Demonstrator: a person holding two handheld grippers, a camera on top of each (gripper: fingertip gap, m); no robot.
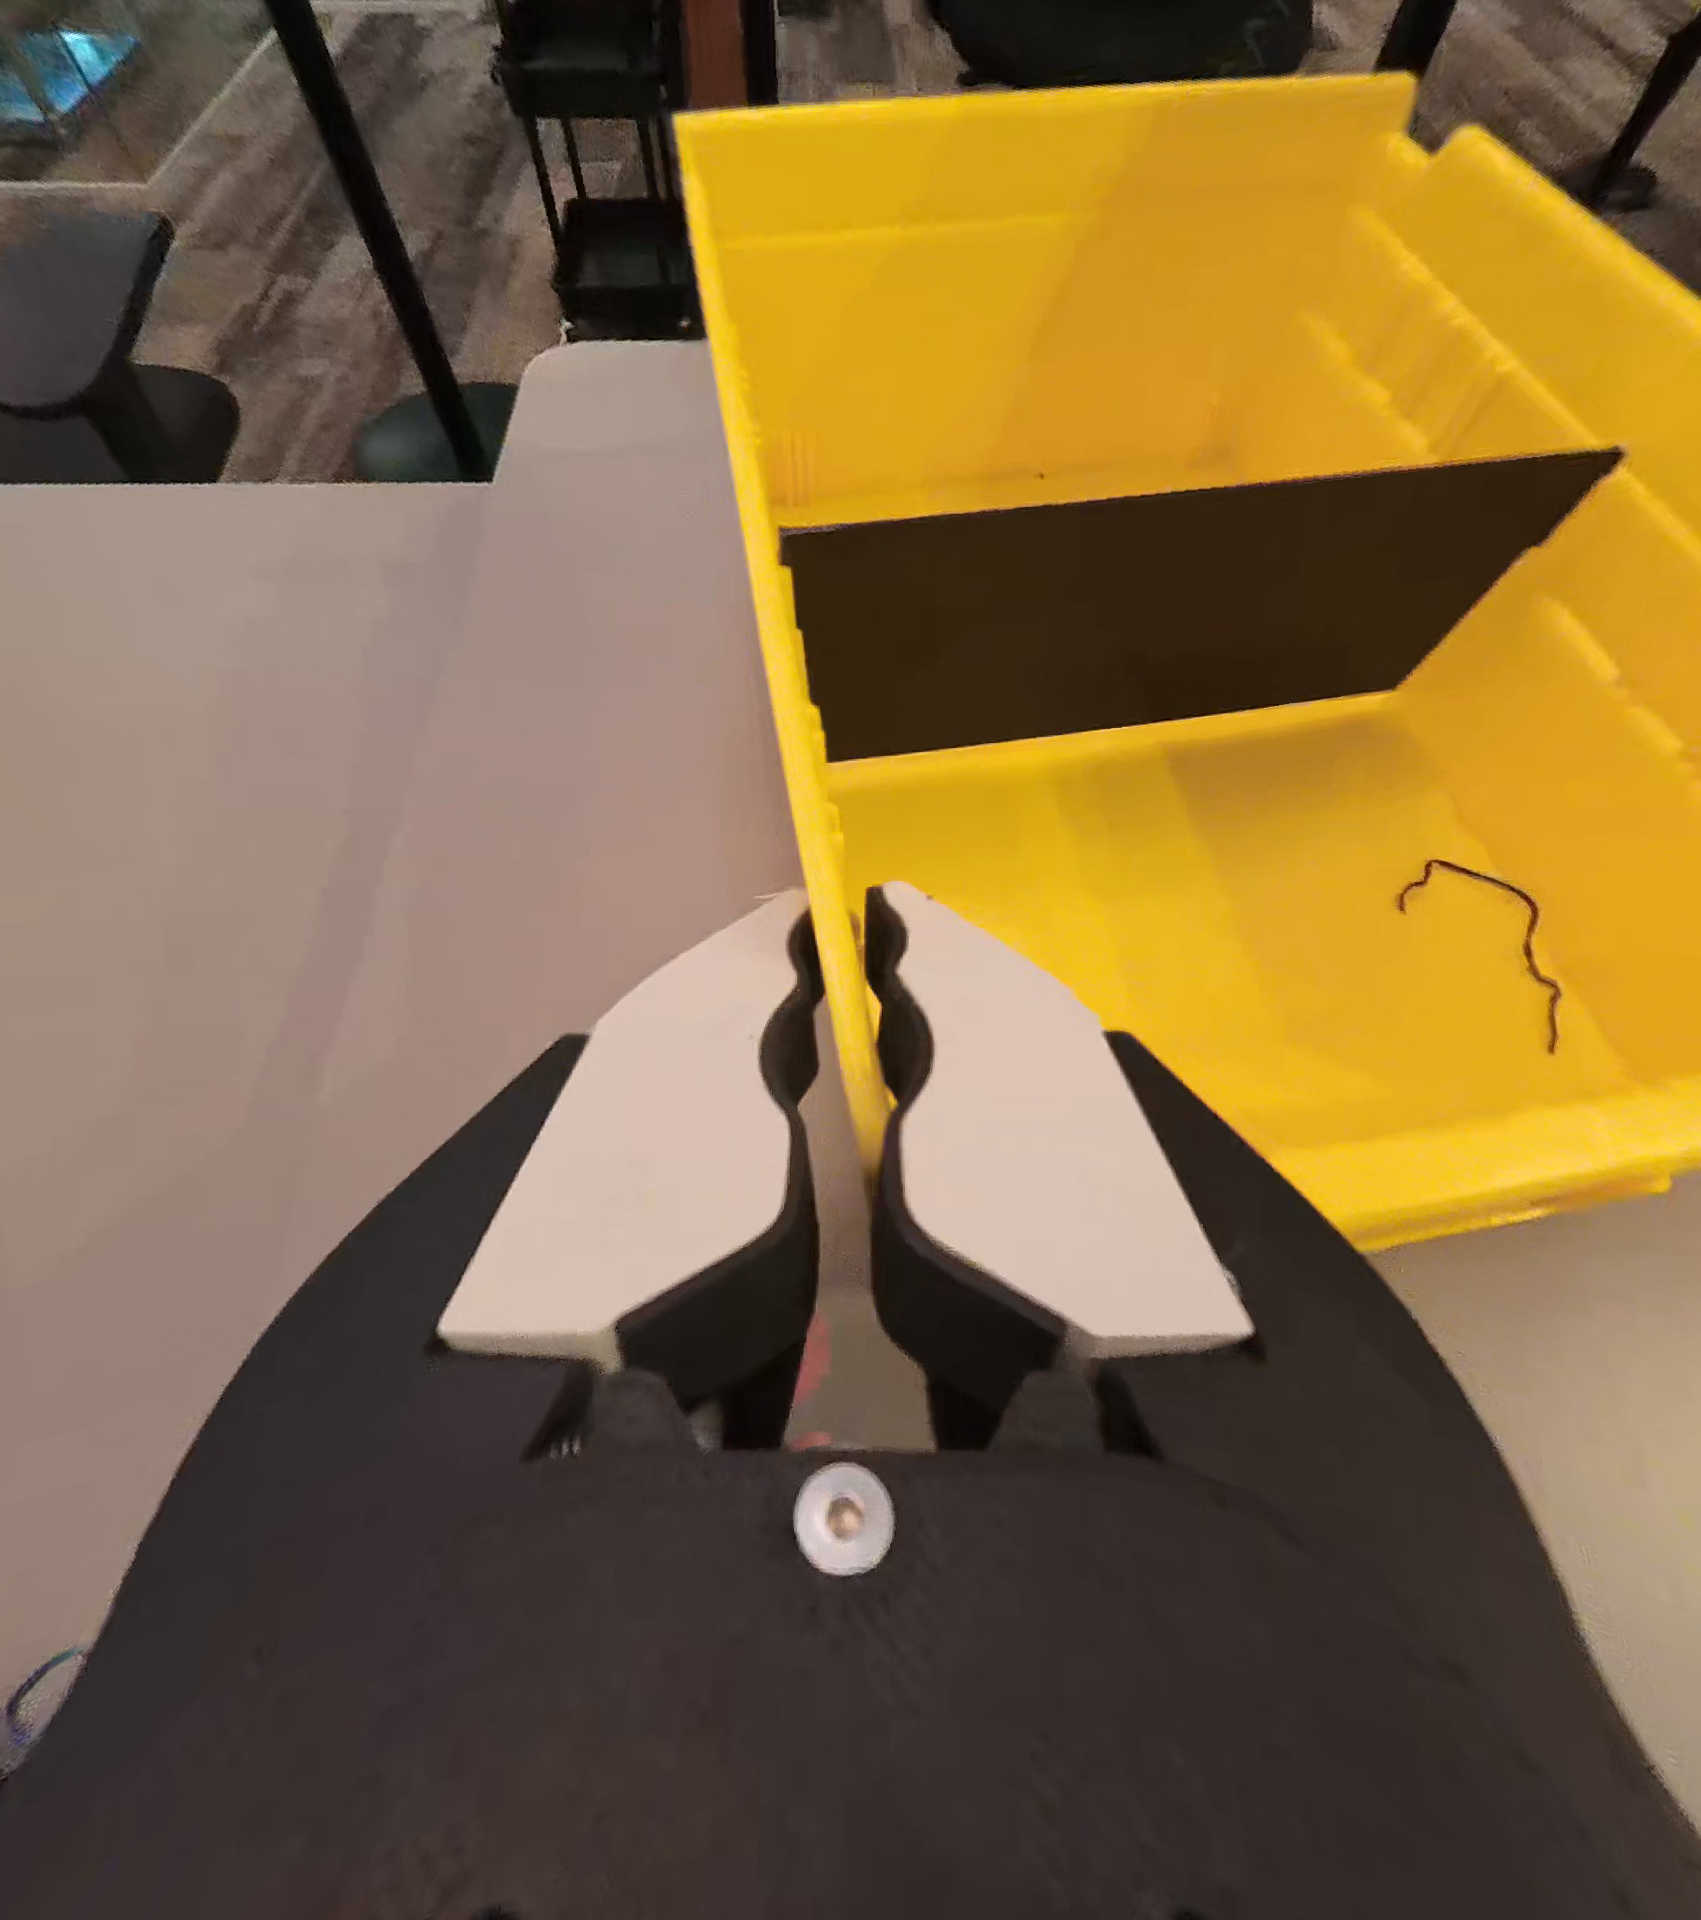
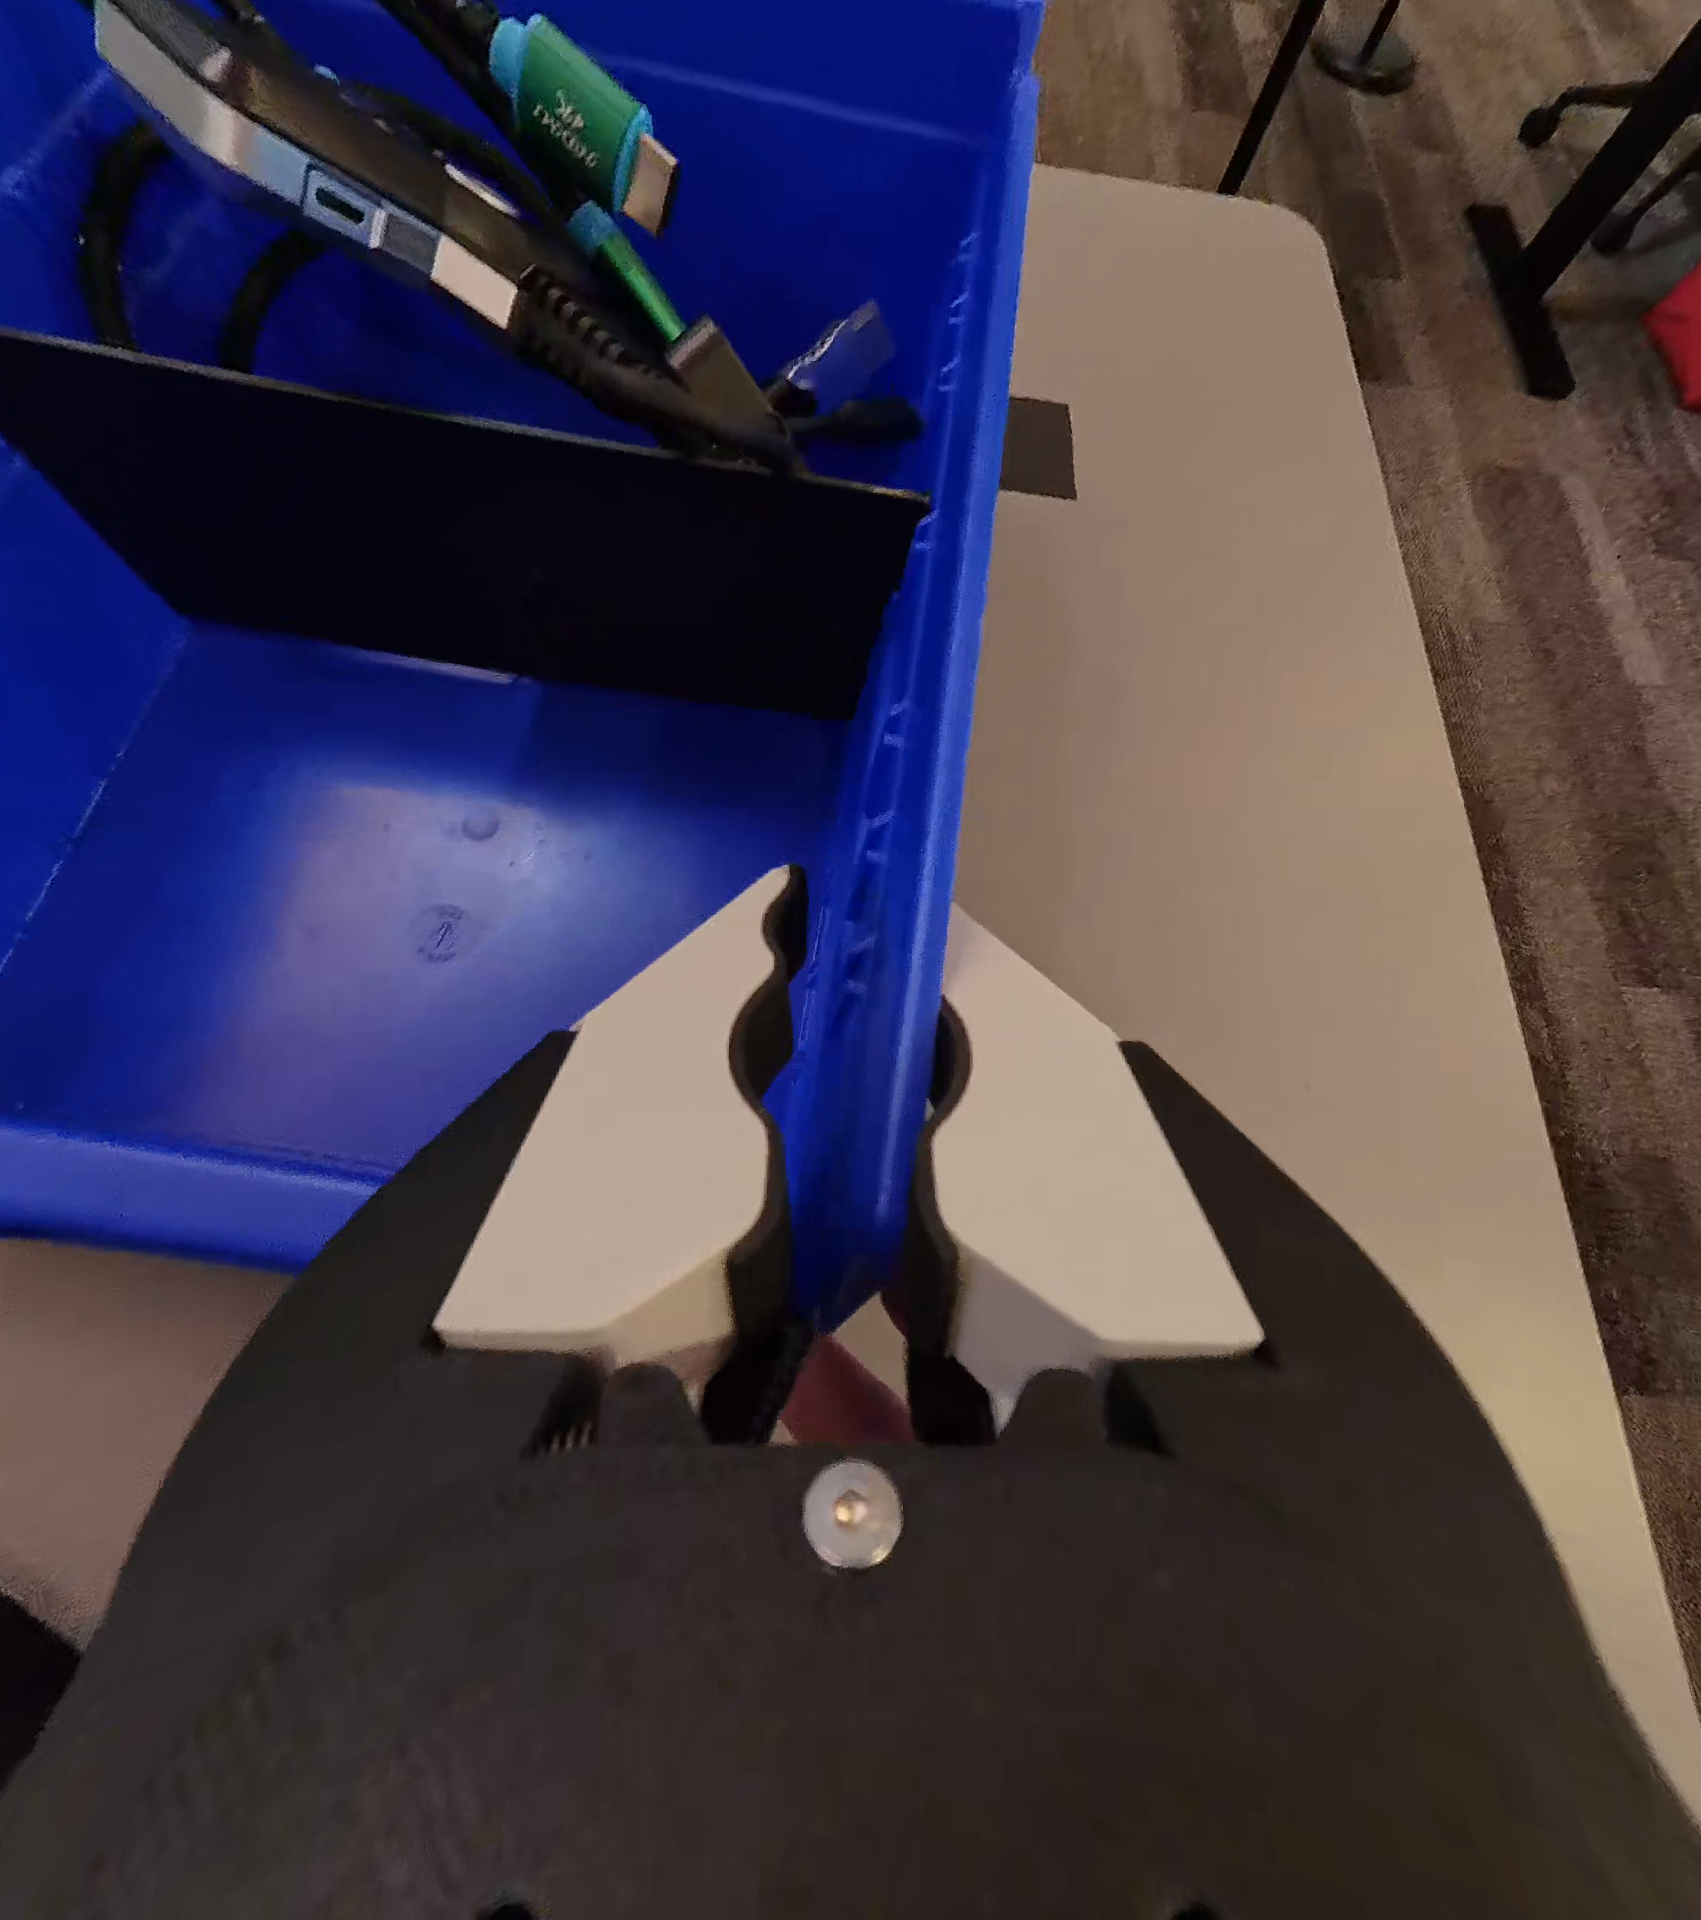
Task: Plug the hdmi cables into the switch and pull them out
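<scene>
We see the HDMI switch [image 2: 306, 177] and its cables in the far compartment of the blue bin [image 2: 306, 831].

The green HDMI plug [image 2: 581, 114] and black braided cables [image 2: 617, 343] lie beside the switch, behind the black divider [image 2: 430, 561]. Our right gripper [image 2: 867, 997] is clenched on the blue bin's right wall; our left gripper [image 1: 838, 997] straddles the left wall of the yellow bin [image 1: 1241, 935], its jaws nearly closed on it, on the grey table [image 1: 254, 831].

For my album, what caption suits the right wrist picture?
Right gripper clamped on a blue bin's wall; HDMI cables and switch wait behind its divider.
</scene>
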